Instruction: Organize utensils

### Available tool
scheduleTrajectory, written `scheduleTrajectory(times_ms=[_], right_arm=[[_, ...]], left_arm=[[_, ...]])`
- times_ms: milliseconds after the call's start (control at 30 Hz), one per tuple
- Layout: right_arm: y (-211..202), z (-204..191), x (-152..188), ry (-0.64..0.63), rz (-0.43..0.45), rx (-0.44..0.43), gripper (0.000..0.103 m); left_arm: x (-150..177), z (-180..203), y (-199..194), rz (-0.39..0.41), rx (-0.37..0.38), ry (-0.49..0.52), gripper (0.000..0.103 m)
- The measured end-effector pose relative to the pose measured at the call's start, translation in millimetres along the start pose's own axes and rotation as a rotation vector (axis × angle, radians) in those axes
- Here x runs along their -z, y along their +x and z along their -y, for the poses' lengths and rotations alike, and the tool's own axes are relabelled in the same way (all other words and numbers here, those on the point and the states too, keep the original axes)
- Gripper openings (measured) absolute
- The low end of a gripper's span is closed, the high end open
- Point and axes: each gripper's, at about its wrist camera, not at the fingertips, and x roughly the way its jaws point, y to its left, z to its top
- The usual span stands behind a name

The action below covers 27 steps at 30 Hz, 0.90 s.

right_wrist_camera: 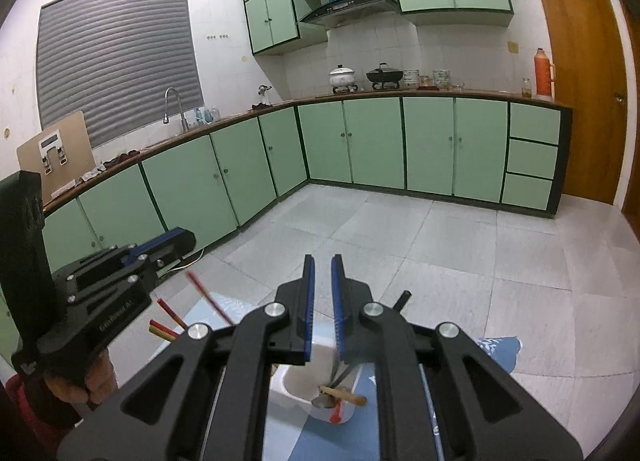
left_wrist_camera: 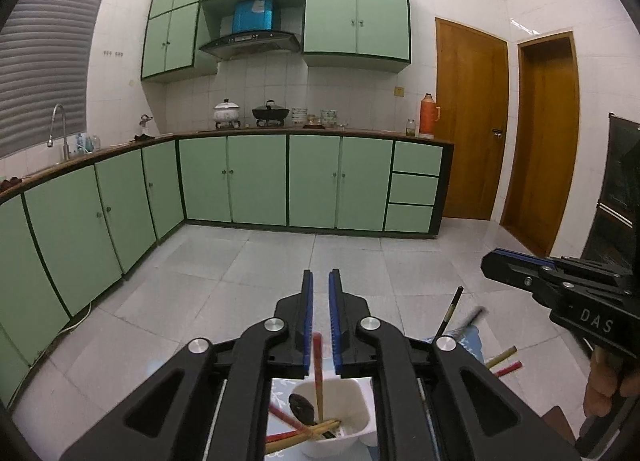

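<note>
A white utensil holder (left_wrist_camera: 352,417) stands on a blue patterned cloth below both grippers. It holds red and yellow chopsticks (left_wrist_camera: 296,427) and a dark spoon (left_wrist_camera: 302,407). My left gripper (left_wrist_camera: 321,281) is raised above it, its jaws a narrow gap apart and empty; a red chopstick (left_wrist_camera: 318,373) stands up behind them. My right gripper (right_wrist_camera: 323,265) is also raised, narrowly open and empty. The holder (right_wrist_camera: 296,385) shows below it with a spoon (right_wrist_camera: 322,401) and chopsticks (right_wrist_camera: 344,395). Each gripper sees the other at its side.
Green kitchen cabinets (left_wrist_camera: 256,177) line the far wall and left side, with pots on the counter. Tiled floor (left_wrist_camera: 280,261) lies ahead. Wooden doors (left_wrist_camera: 468,121) stand at right. More chopsticks (left_wrist_camera: 504,361) stick out at the right of the left wrist view.
</note>
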Motion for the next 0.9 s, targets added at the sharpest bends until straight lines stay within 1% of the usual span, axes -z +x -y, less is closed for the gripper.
scheduleTrajectory(times_ms=[33,67,100,133,167,200,233,267,300,367,400,433,467,500,533,600,633,700,767,900], right_arm=[[-2.8,0.3,-0.3,0.003,0.004,0.002,0.011],[-7.8,1.2,-0.5,0.010,0.011,0.004,0.012],[-12.0,2.2,-0.5,0.014,0.018,0.007,0.013],[-18.3,3.1,-0.5,0.020,0.028,0.011,0.020],[-22.3,3.9,-0.6,0.025,0.034,0.018,0.027],[-29.9,4.5,0.7,0.033,0.044,0.029,0.031],[-37.8,5.0,2.8,0.040,0.053,0.038,0.038],[-45.3,5.4,5.3,0.050,0.060,0.045,0.046],[-50.9,6.1,8.7,0.057,0.062,0.052,0.050],[-63.5,6.6,16.1,0.069,0.072,0.057,0.064],[-70.3,5.6,21.3,0.073,0.076,0.058,0.067],[-76.5,4.4,26.1,0.079,0.081,0.065,0.076],[-82.3,3.0,30.8,0.084,0.086,0.075,0.085],[-88.3,0.9,36.1,0.089,0.089,0.086,0.088],[-94.0,-0.7,41.5,0.092,0.090,0.096,0.090],[-103.1,-3.8,51.2,0.094,0.081,0.106,0.093],[-106.6,-5.8,55.8,0.098,0.075,0.110,0.098],[-114.9,-10.7,66.5,0.106,0.061,0.116,0.098],[-121.5,-15.6,75.8,0.108,0.044,0.126,0.098],[-133.1,-22.5,88.4,0.108,0.020,0.139,0.098]], left_arm=[[-1.5,-1.4,-1.5,0.004,-0.001,-0.001,0.013],[-3.1,-1.9,-5.2,0.012,-0.004,-0.002,0.018],[-3.9,-2.5,-8.4,0.017,-0.007,-0.003,0.025],[-4.7,-3.2,-13.7,0.024,-0.013,-0.005,0.030],[-5.3,-3.8,-19.0,0.030,-0.019,-0.008,0.037],[-6.4,-4.9,-22.5,0.033,-0.020,-0.010,0.041],[-7.1,-6.1,-27.2,0.035,-0.021,-0.014,0.042],[-6.2,-6.1,-33.6,0.037,-0.023,-0.016,0.047],[-5.2,-7.1,-39.9,0.038,-0.024,-0.016,0.052],[-2.3,-6.6,-50.7,0.041,-0.025,-0.018,0.057],[1.5,-5.2,-59.8,0.041,-0.022,-0.016,0.060],[4.0,-4.4,-65.5,0.038,-0.023,-0.016,0.062],[5.8,-3.6,-69.7,0.036,-0.026,-0.016,0.066],[10.0,-2.6,-77.8,0.033,-0.030,-0.020,0.070],[14.0,-1.8,-84.2,0.030,-0.029,-0.025,0.071],[20.3,-0.8,-94.3,0.018,-0.030,-0.034,0.080],[24.3,-0.4,-99.8,0.014,-0.035,-0.036,0.082],[32.7,1.1,-110.5,0.002,-0.047,-0.034,0.089],[39.6,2.2,-119.9,-0.006,-0.056,-0.029,0.093],[49.7,2.9,-138.7,-0.021,-0.067,-0.024,0.097]])
